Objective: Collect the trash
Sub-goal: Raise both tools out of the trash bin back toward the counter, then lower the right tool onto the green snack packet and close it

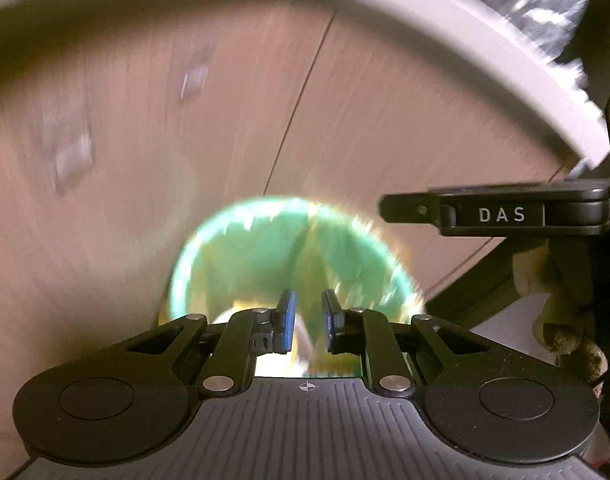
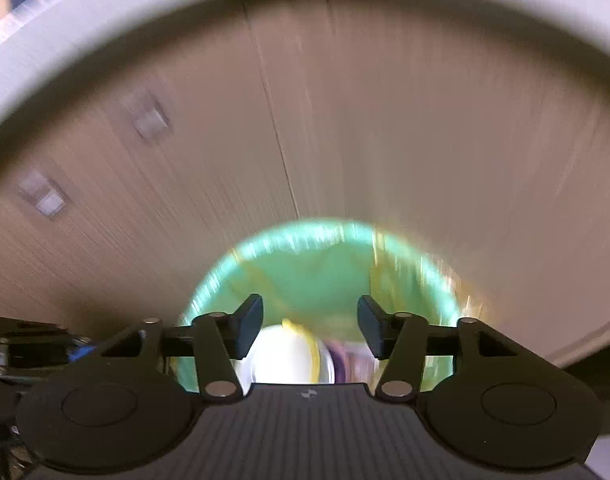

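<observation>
A bin lined with a green bag (image 1: 265, 248) stands on pale wood, blurred in both views. My left gripper (image 1: 308, 316) hangs over its near rim, blue pads a narrow gap apart with nothing seen between them. My right gripper (image 2: 310, 320) is above the same green bin (image 2: 325, 272), open wide and empty. Under it, inside the bag, lie a white and yellow piece of trash (image 2: 285, 352) and something purple (image 2: 345, 356). The black housing marked DAS (image 1: 501, 214) at the right of the left wrist view belongs to the right gripper.
Pale wood boards (image 1: 185, 140) surround the bin, bounded by a white curved edge (image 1: 425, 20). Something silver and crinkled (image 1: 545, 12) lies beyond that edge. Two small pale patches (image 2: 149, 122) mark the wood.
</observation>
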